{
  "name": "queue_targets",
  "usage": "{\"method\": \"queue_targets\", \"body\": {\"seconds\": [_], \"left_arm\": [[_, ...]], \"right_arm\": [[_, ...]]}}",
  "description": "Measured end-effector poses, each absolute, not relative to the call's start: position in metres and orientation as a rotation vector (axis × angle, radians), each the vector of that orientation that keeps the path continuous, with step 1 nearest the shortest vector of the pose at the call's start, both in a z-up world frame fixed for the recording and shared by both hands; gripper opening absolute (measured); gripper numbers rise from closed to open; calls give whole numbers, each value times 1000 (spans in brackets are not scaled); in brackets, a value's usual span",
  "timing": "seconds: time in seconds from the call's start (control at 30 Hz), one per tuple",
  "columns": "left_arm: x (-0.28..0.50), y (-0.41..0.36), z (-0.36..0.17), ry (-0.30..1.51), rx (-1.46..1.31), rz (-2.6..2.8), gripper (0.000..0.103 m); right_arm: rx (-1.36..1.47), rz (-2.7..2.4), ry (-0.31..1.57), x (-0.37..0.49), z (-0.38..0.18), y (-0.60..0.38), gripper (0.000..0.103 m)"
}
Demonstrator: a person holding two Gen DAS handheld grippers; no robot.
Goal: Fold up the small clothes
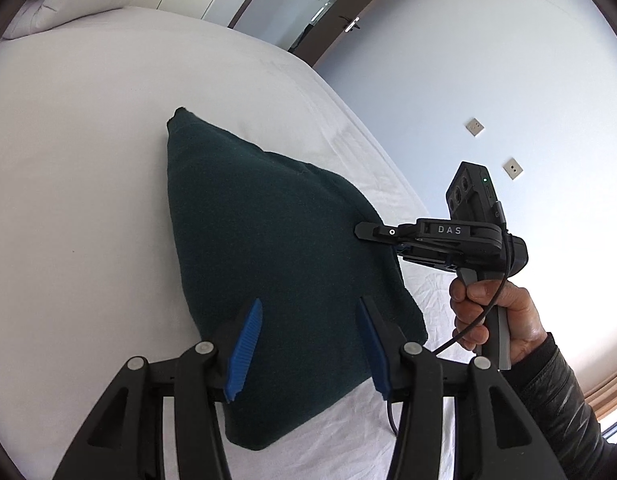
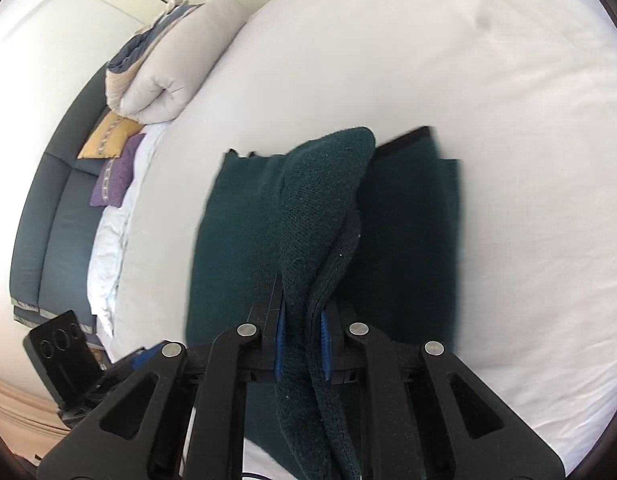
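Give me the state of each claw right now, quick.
Left claw: open, hovering over the dark green garment, gripping nothing.
Right claw: closed on a raised fold of the garment.

Bright, washed-out daylight, fisheye bending at edges, motion blur in right view.

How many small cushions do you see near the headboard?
2: a yellow cushion just below the folded duvet, and a purple cushion directly beside it. Others may be hidden behind the duvet.
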State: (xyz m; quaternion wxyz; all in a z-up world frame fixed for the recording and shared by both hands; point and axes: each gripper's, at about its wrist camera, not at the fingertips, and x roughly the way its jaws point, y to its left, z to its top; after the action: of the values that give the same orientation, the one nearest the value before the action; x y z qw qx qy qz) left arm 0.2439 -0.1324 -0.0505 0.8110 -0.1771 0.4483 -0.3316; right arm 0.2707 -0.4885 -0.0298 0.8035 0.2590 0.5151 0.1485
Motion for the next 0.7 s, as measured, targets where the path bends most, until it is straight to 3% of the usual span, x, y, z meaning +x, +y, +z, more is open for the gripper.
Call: {"method": "queue_targets", "body": {"seconds": [0.27, 0.47, 0.7], "left_arm": [[247, -171, -66, 984, -272, -713, 51], [241, -170, -72, 988, -223, -691, 51], [227, -190, -83, 1019, -140, -701, 51]], "right_arm": [[626, 248, 1098, 267, -70, -541, 12], [620, 213, 1087, 262, -59, -520, 18], [549, 191, 1118, 187, -42, -487, 23]]}}
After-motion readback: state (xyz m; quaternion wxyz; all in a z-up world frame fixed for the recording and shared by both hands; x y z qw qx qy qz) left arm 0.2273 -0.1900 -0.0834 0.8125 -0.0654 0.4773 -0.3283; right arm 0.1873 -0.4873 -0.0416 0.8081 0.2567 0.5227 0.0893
